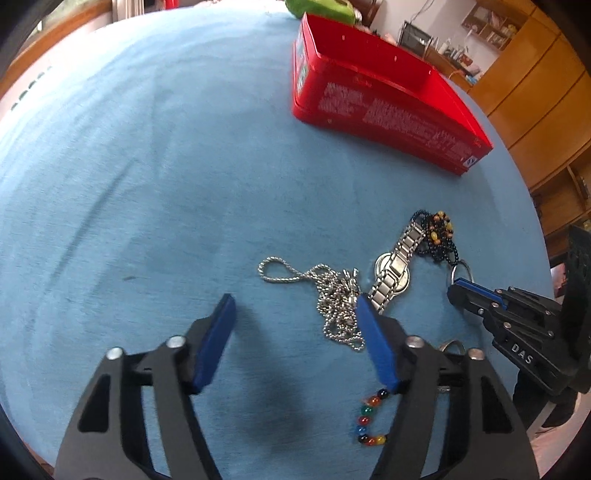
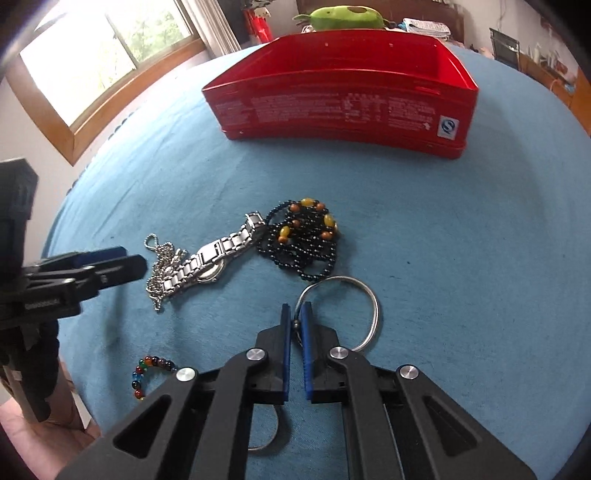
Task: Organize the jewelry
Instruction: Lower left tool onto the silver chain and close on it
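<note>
Jewelry lies on a blue cloth-covered table (image 1: 147, 166). My left gripper (image 1: 295, 306) is open and empty, just short of a silver chain (image 1: 332, 295); its right finger overlaps the chain and a silver watch (image 1: 393, 273). My right gripper (image 2: 295, 314) is shut on the rim of a silver bangle (image 2: 369, 295); it also shows in the left wrist view (image 1: 458, 291). A black beaded necklace with yellow and orange beads (image 2: 303, 236) lies beside the watch (image 2: 214, 258). A coloured bead bracelet (image 2: 147, 369) lies near me. An open red tin (image 2: 343, 92) stands at the far side.
A second silver ring (image 2: 269, 439) lies partly hidden under my right gripper. A green plush toy (image 2: 343, 16) sits behind the tin. A window (image 2: 92, 55) is at the left, wooden cabinets (image 1: 535, 92) at the right. The table edge curves close around the jewelry.
</note>
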A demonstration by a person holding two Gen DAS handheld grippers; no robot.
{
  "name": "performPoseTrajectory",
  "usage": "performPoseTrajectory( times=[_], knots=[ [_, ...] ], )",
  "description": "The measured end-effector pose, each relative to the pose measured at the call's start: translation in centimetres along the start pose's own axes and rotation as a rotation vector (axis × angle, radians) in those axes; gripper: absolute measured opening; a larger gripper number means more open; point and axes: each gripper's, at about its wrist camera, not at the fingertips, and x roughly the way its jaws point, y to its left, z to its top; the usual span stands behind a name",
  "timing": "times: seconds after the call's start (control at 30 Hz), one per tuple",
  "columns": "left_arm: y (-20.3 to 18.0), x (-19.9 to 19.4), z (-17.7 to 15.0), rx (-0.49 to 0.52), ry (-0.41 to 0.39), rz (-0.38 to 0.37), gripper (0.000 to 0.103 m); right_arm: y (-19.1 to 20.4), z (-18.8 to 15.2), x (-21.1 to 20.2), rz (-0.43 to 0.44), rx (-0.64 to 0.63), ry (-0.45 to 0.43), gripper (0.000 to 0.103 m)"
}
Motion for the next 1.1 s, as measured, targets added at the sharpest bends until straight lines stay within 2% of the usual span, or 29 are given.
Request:
performPoseTrajectory(
  times=[0.23,0.33,0.43,0.5,0.6,0.63,0.67,0.73,0.8,0.93,1.03,1.1],
  knots=[
    [-1.2,0.6,0.9,0.010,0.005,0.008,0.062,-0.3,0.2,0.2,0.018,0.009,-0.004,0.005],
    [-2.3,1.4,1.5,0.044,0.006,0.072,0.062,-0.5,0.2,0.1,0.028,0.018,-0.005,0.005],
    [-3.9,2.7,2.5,0.132,0.016,0.174,0.065,-0.6,0.2,0.1,0.038,0.027,-0.007,0.005],
    [-4.4,3.1,2.7,0.157,0.018,0.207,0.065,-0.7,0.2,0.2,0.045,0.033,-0.008,0.005],
    [-4.6,3.0,2.9,0.164,0.024,0.200,0.052,-0.9,0.2,0.1,0.054,0.042,-0.006,0.006],
    [-4.4,2.7,2.8,0.159,0.019,0.196,0.040,-0.9,0.3,0.1,0.055,0.043,-0.005,0.006],
    [-4.1,2.5,2.7,0.151,0.015,0.192,0.024,-0.9,0.3,0.1,0.055,0.042,-0.005,0.006],
    [-3.3,2.0,2.5,0.131,0.011,0.178,0.006,-0.8,0.3,0.2,0.057,0.042,-0.004,0.006],
    [-2.3,1.5,2.3,0.103,0.005,0.132,0.004,-0.8,0.3,0.2,0.061,0.045,-0.002,0.006],
    [-0.5,-0.8,2.0,0.057,-0.063,0.093,0.002,-0.8,0.3,0.2,0.062,0.047,-0.002,0.006],
    [0.4,-2.7,2.1,0.039,-0.133,0.115,0.002,-0.7,0.3,0.2,0.058,0.047,0.000,0.006],
    [0.7,-2.9,2.1,0.038,-0.124,0.100,0.002,-0.7,0.4,0.3,0.056,0.047,0.000,0.006]
  ],
)
